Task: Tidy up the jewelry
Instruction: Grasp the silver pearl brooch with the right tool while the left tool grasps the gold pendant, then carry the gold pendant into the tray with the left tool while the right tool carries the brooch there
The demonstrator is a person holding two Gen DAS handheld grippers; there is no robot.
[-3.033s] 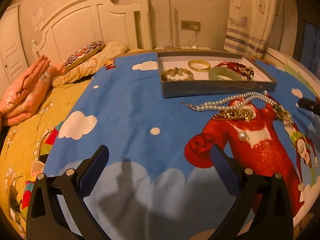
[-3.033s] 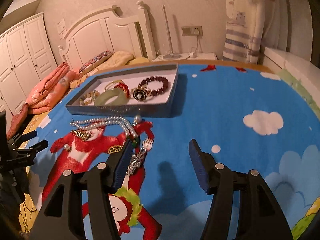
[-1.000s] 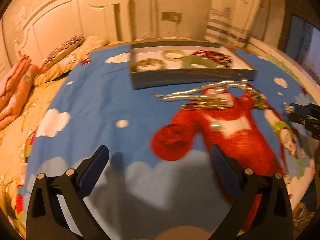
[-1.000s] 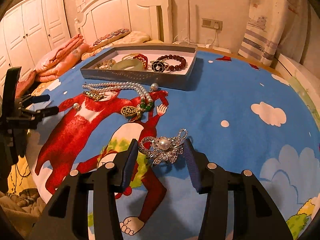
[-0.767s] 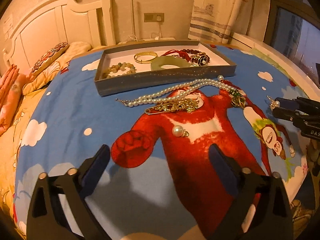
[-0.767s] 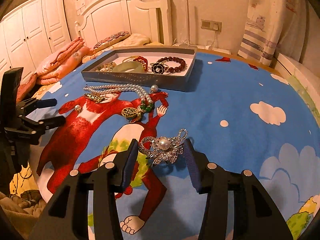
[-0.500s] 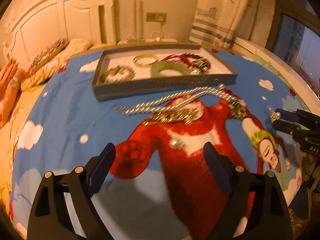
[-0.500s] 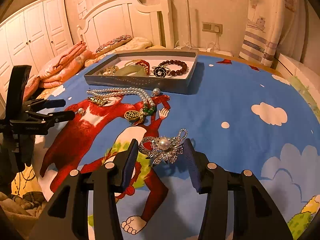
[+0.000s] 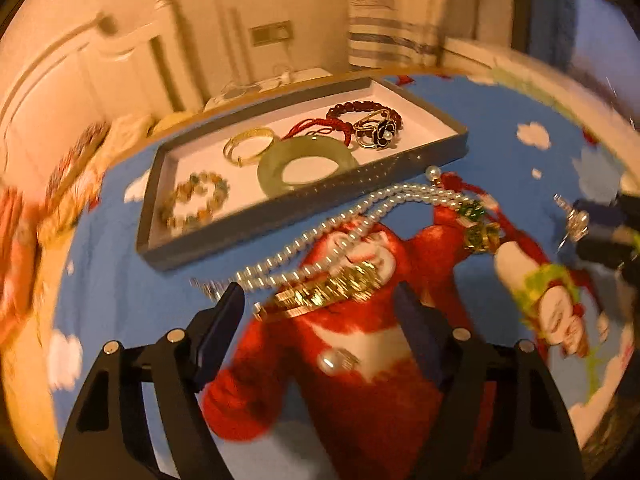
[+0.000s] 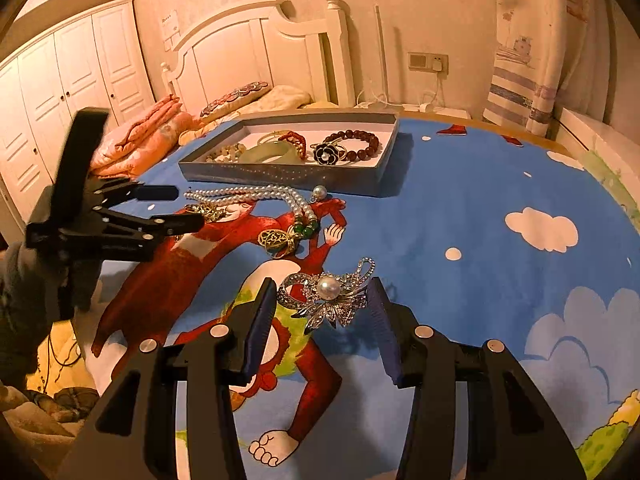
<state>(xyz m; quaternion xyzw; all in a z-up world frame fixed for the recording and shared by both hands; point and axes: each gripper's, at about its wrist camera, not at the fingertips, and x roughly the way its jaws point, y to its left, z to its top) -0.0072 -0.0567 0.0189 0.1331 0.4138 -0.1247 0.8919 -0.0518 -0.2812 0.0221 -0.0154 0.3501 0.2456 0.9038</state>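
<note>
We have swung our left gripper across the bedspread to the gold brooch below the tray, its empty jaws just closing in; our right gripper stays clenched on the pearl brooch, so both pieces should soon reach the tray
</note>
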